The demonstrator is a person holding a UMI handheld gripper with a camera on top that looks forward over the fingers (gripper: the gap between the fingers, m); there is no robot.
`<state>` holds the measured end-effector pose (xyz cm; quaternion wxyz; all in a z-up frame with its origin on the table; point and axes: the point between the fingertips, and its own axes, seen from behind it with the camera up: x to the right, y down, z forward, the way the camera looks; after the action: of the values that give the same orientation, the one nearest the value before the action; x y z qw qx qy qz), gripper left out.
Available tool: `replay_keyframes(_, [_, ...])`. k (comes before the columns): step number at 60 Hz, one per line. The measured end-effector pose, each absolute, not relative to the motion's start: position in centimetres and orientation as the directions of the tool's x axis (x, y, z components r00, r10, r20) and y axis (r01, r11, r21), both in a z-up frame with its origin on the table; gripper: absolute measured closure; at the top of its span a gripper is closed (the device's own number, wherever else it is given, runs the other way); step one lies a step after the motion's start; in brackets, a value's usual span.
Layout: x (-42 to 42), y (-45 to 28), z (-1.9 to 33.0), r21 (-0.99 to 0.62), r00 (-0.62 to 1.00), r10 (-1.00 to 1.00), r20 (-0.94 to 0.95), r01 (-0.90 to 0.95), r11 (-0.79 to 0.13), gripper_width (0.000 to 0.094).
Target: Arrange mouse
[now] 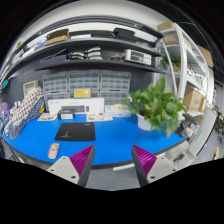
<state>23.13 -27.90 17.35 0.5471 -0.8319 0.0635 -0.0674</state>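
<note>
The gripper hangs wide open, its two magenta pads holding nothing, above a smooth blue table. One small mouse lies beside a flat black rectangular mousepad; one leafy potted plant stands beyond

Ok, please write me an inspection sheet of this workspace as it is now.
Surface: blue table top, mostly bare near the gripper.
Job's things: black mouse pad; a small white item behind it, possibly the mouse, too small to tell.
Clutter: potted green plant; small orange object.
Gripper: gripper open, holding nothing, above the table's near edge.
Cables: nothing seen.
Surroundings: shelves with boxes behind the table.
</note>
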Motion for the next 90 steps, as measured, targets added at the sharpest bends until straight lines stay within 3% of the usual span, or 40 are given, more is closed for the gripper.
replay_keyframes(8, [19.6, -29.0, 12.9, -0.884, 0.991, -0.134, 0.011, -0.053, -0.464, 0.0220])
replay_keyframes(9, [18.2, -28.7, 10.6, -0.881, 0.992, -0.128, 0.006, -0.055, -0.471, 0.0219])
replay_keyframes(18, [11.0, -28.3, 4.0, -0.828, 1.000, -0.024, -0.017, -0.028, -0.560, 0.0221])
replay_keyframes(30, [1.1, -24.5, 0.2, -0.802, 0.992, 0.099, -0.075, -0.001, -0.597, 0.0215])
replay_keyframes(49, [-5.9, -14.4, -1.2, -0.794, 0.990, 0.134, -0.050, 0.042, -0.607, 0.0244])
replay_keyframes(52, [-6.0, -13.6, -1.6, -0.781, 0.992, 0.122, -0.030, 0.053, -0.623, 0.0295])
replay_keyframes(56, [-6.3, -12.8, -1.9, -0.770, 0.993, 0.115, -0.026, 0.053, -0.636, 0.0451])
replay_keyframes(68, [-6.2, -12.6, -1.9, -0.762, 0.996, 0.088, -0.026, 0.037, -0.647, 0.0546])
replay_keyframes(72, [-6.3, -12.6, -1.9, -0.760, 0.995, 0.099, -0.017, 0.051, -0.648, 0.0630])
replay_keyframes(83, [-6.5, -13.3, -1.6, -0.735, 0.992, 0.123, -0.014, 0.073, -0.675, 0.0637])
replay_keyframes(90, [-7.6, -13.1, 2.6, -0.765, 0.988, 0.149, -0.031, 0.072, -0.639, 0.0634])
